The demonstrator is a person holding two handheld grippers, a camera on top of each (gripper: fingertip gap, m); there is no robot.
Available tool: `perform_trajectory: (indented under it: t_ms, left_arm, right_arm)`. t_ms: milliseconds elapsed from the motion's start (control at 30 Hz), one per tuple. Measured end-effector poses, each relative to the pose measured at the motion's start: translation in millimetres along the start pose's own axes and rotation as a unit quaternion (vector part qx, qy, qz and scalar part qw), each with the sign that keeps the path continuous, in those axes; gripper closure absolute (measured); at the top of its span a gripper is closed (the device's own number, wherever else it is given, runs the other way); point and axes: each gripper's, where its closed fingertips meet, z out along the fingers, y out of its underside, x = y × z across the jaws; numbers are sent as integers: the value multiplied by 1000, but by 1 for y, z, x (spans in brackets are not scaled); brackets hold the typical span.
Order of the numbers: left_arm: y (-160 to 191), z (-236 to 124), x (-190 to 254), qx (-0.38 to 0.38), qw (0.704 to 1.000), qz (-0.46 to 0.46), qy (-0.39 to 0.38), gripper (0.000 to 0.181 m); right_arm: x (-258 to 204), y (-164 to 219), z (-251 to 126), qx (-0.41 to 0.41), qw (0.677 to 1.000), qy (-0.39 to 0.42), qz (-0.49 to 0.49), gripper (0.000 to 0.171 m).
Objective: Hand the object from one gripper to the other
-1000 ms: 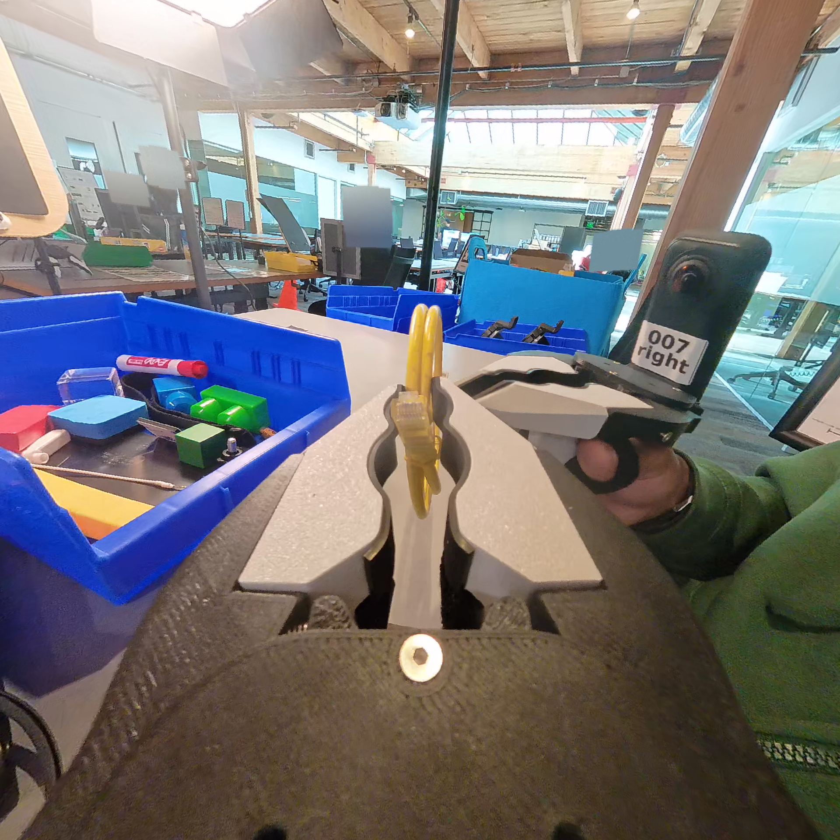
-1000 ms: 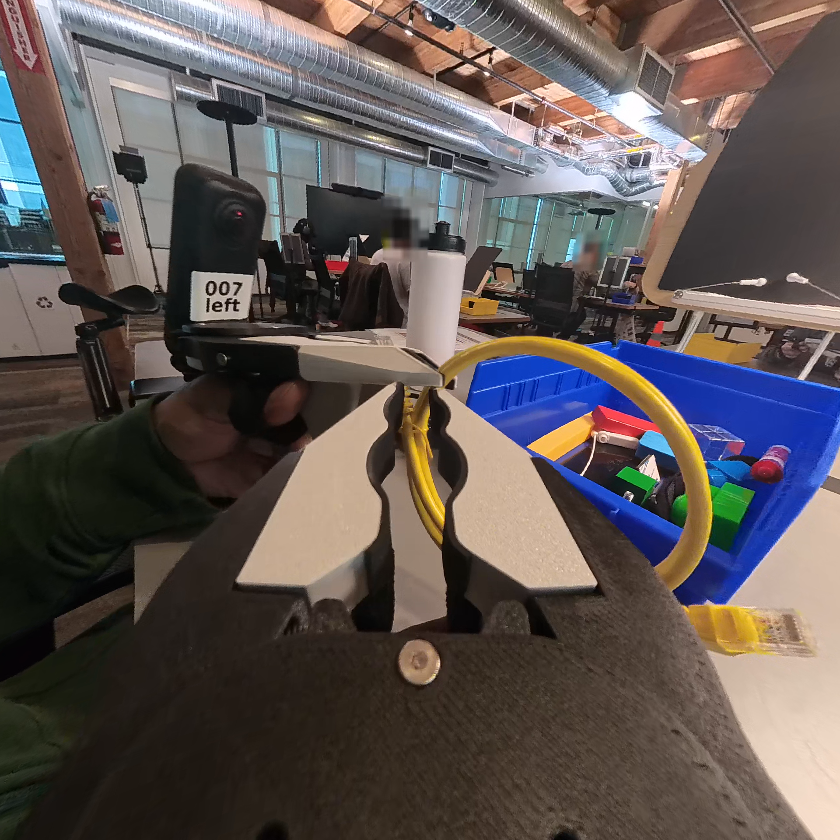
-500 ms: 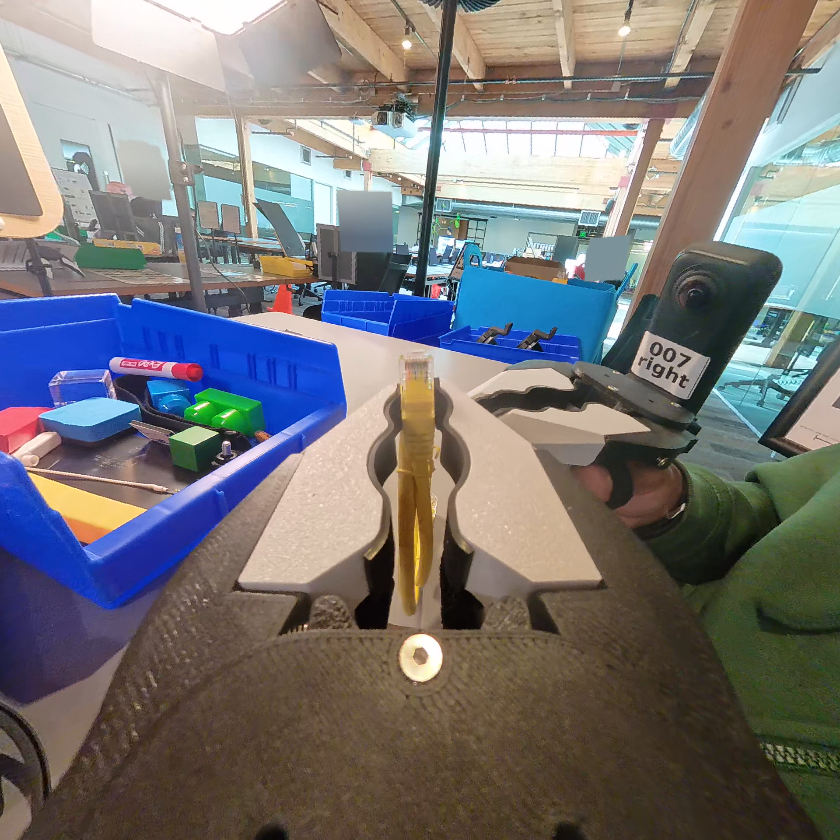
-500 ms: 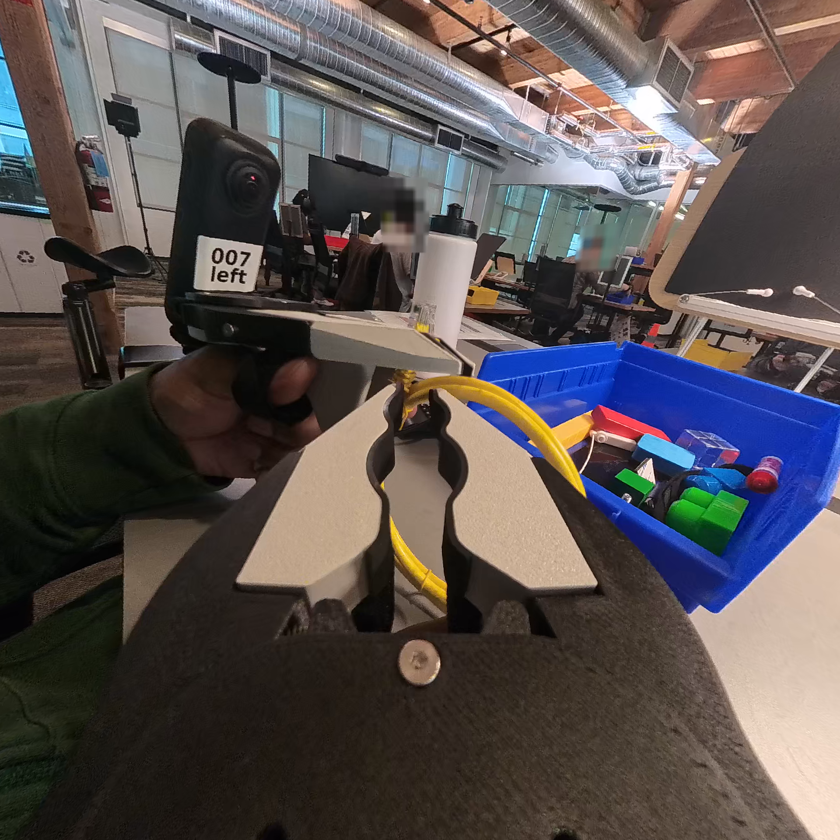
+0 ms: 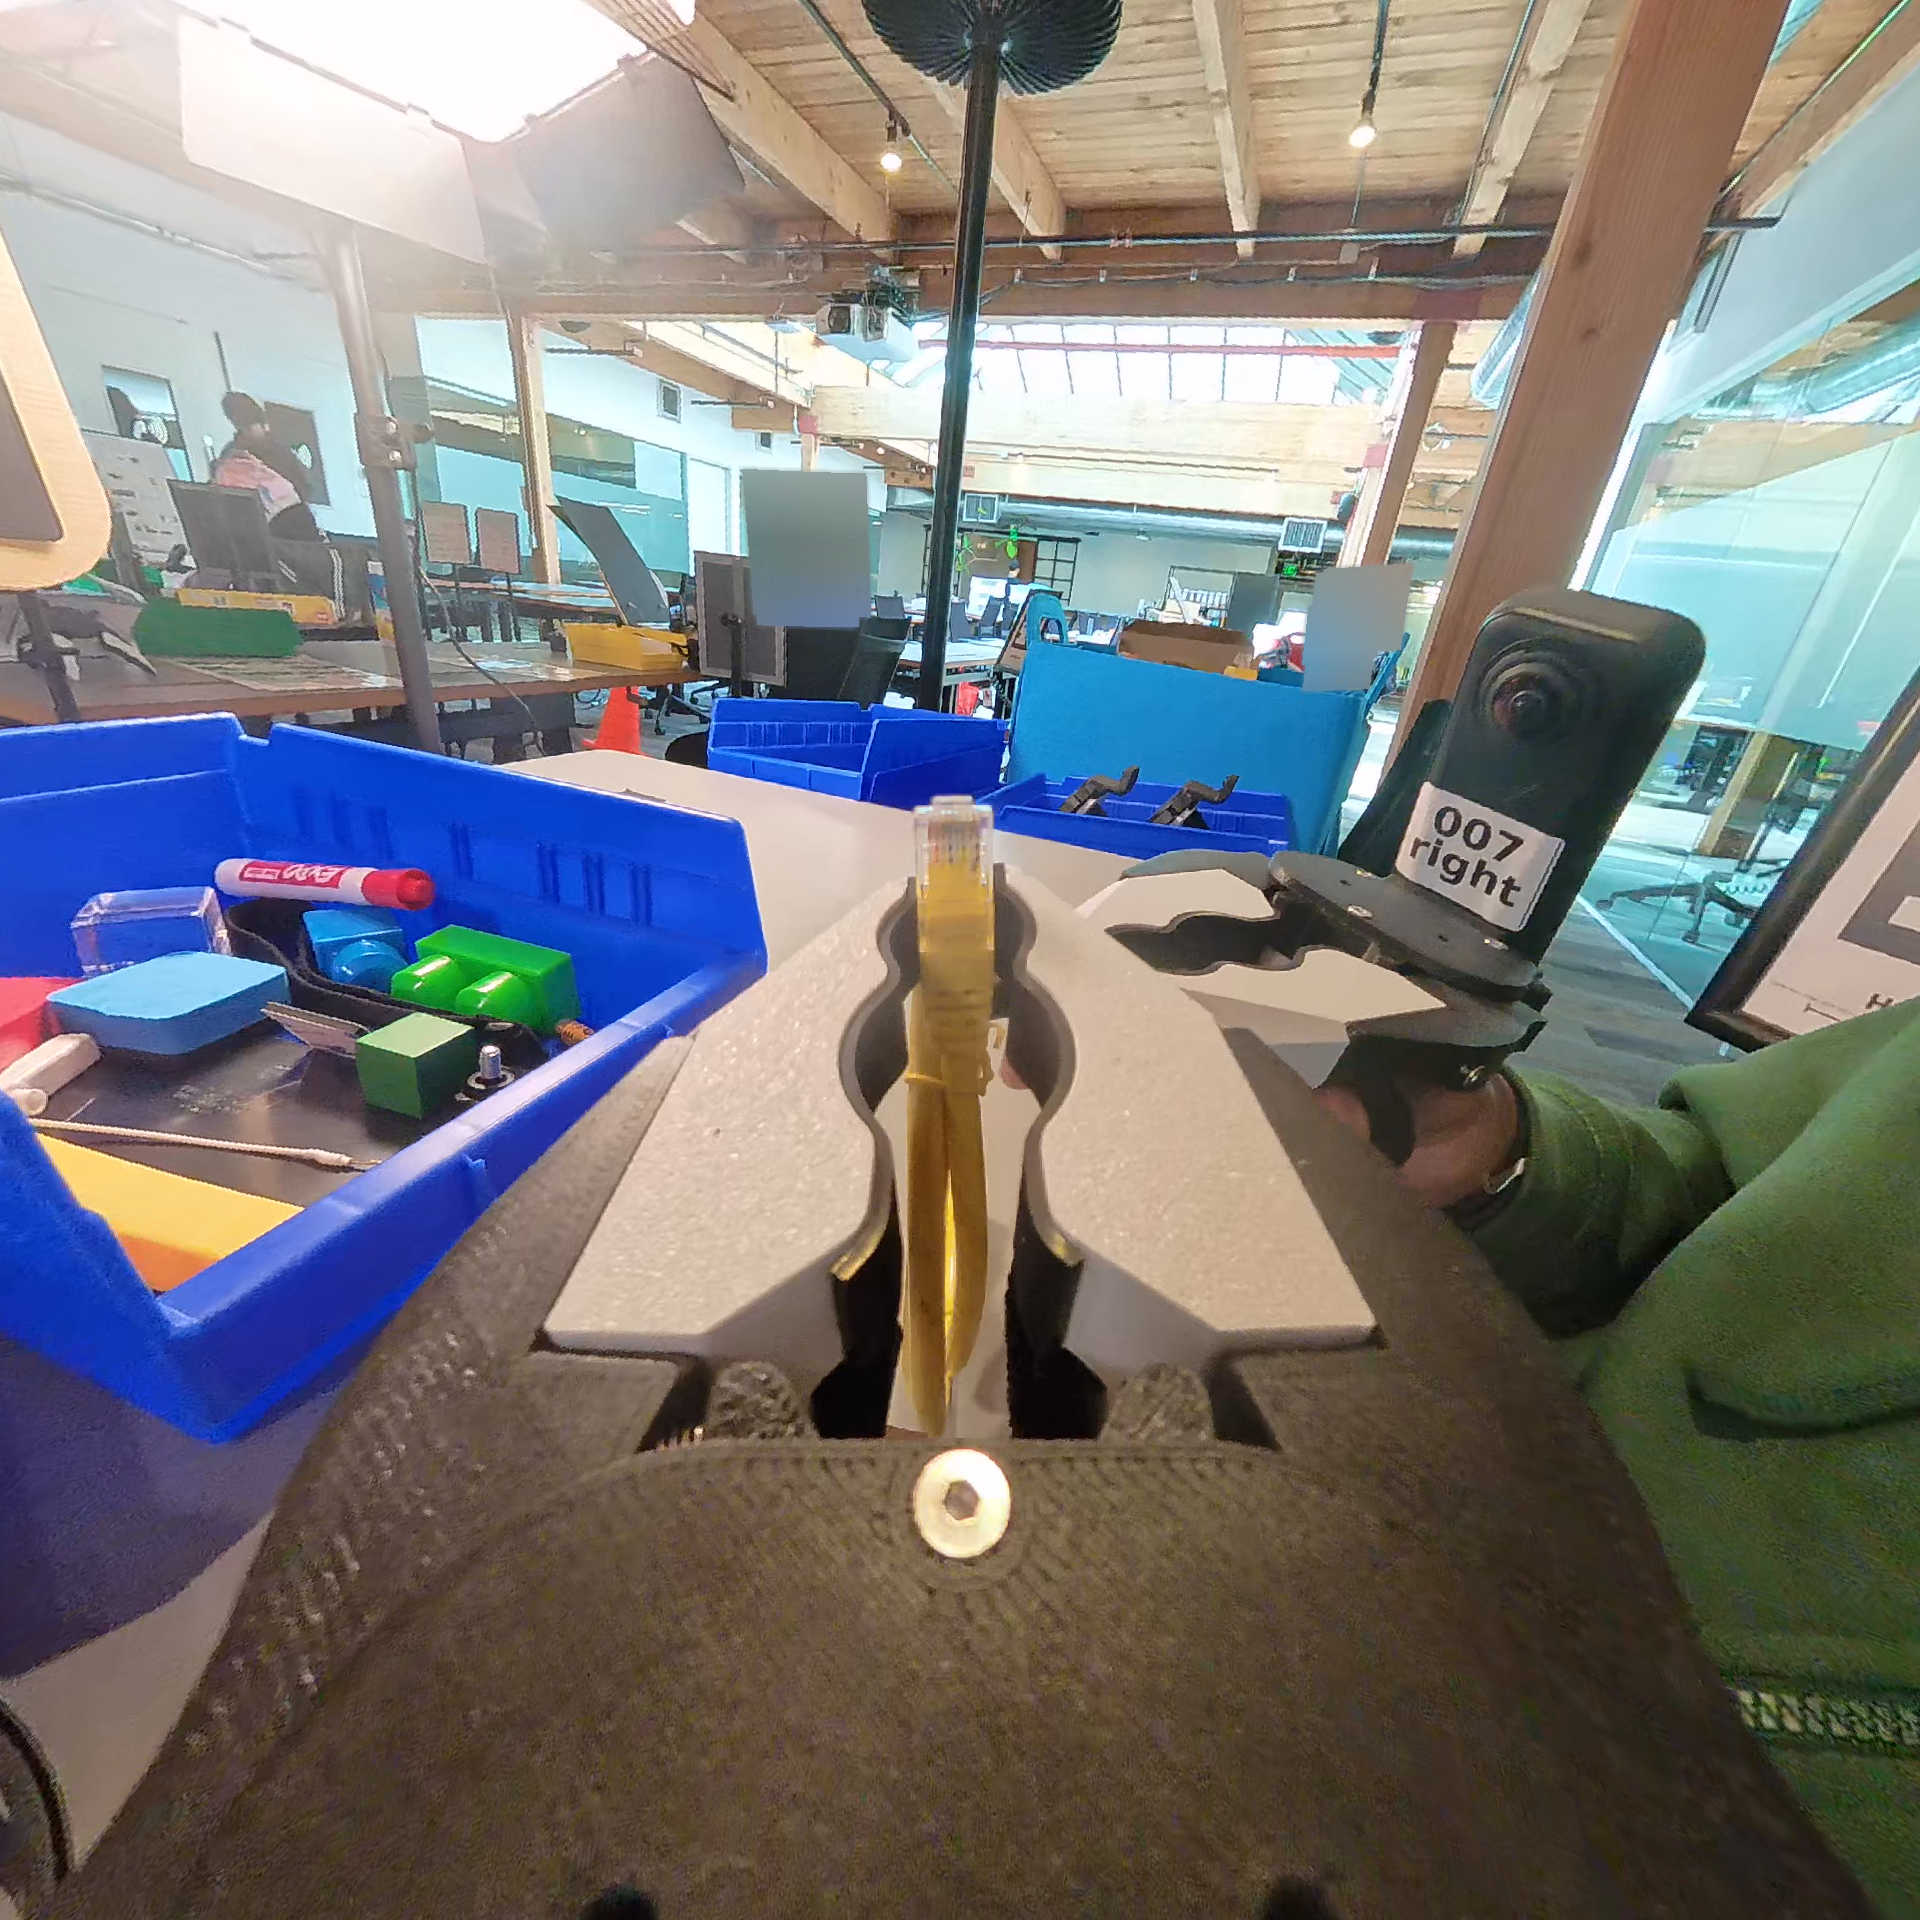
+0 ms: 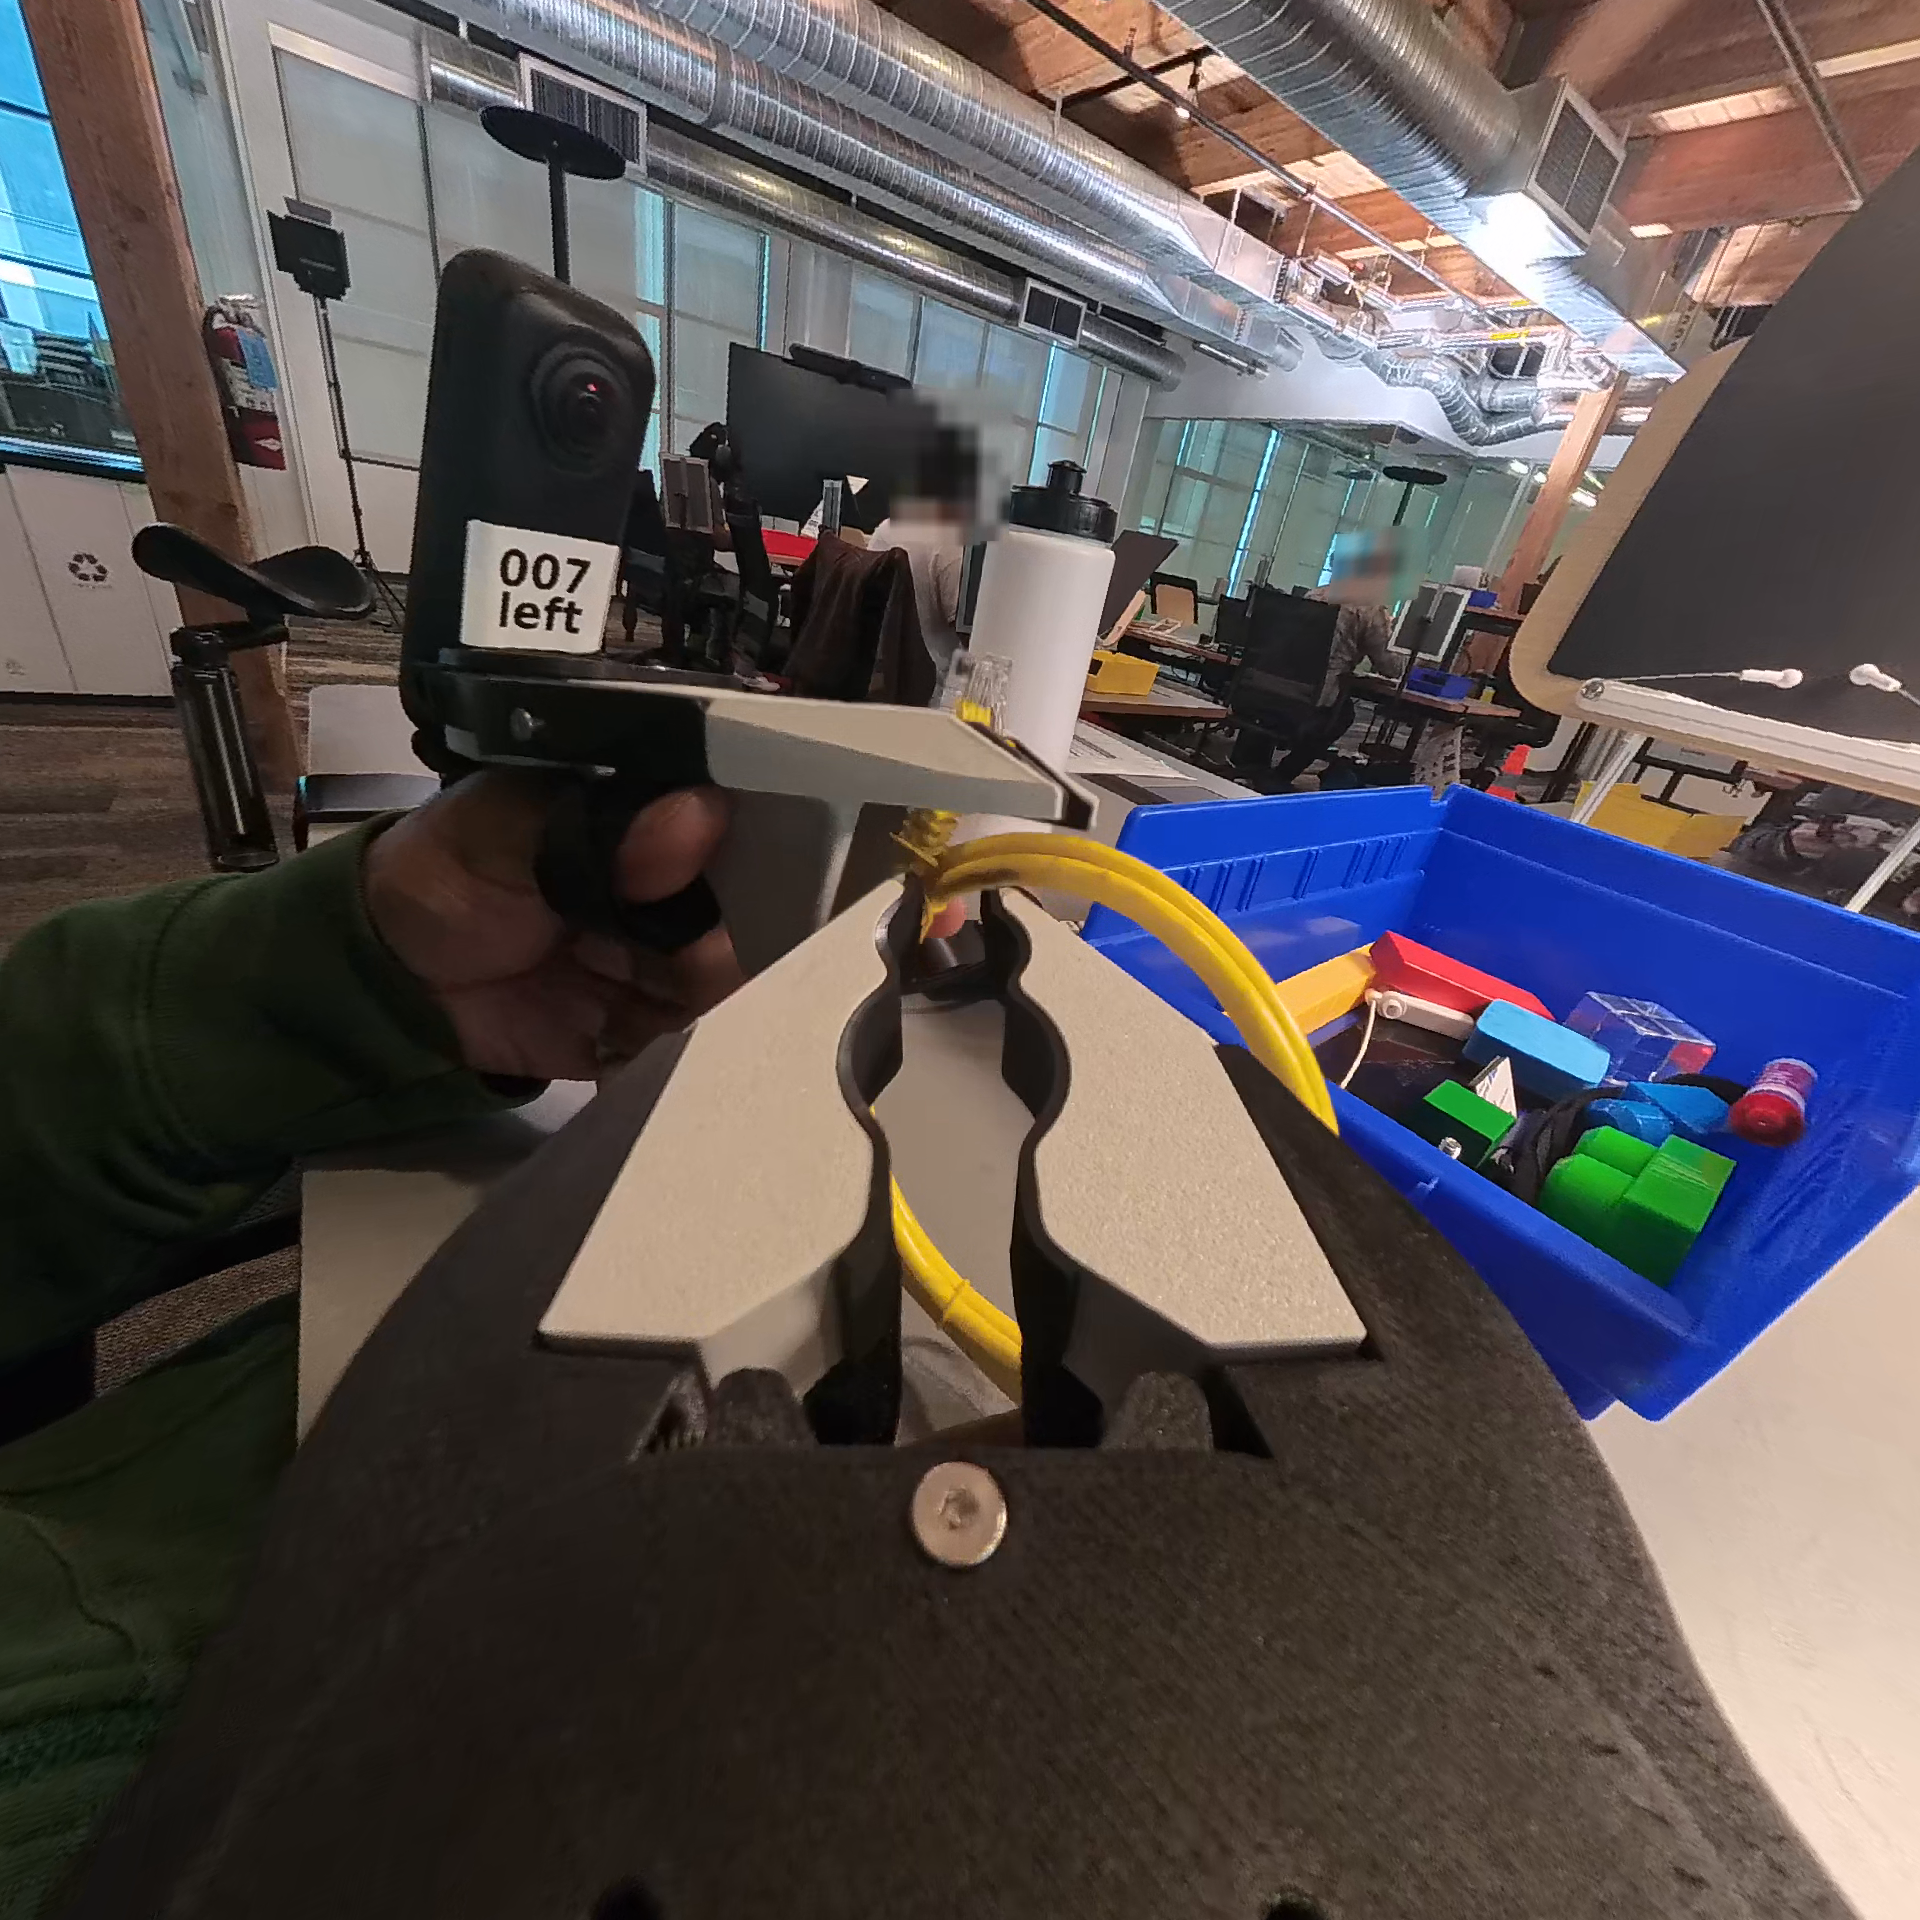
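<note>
Cable (image 5: 948, 1049), yellow, sits clamped in left claw (image 5: 951, 914); right claw (image 6: 951, 925) gapes empty beside it.

Glossy yellow plastic cable (image 5: 943, 1132); matt grainy grey fingers (image 5: 1164, 1164); shiny blue plastic bin (image 5: 499, 852).

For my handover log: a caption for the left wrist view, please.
Left gripper shut on yellow cable, plug up; right gripper open alongside, blue bin at left.
</note>
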Motion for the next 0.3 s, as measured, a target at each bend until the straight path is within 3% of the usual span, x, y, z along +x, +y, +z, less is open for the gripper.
perform_trajectory:
  t_ms: [300]
  left_arm:
    - [-4,0,12,11,999,-6,35,169]
  right_arm:
    - [-5,-3,-1,9,999,-27,32,158]
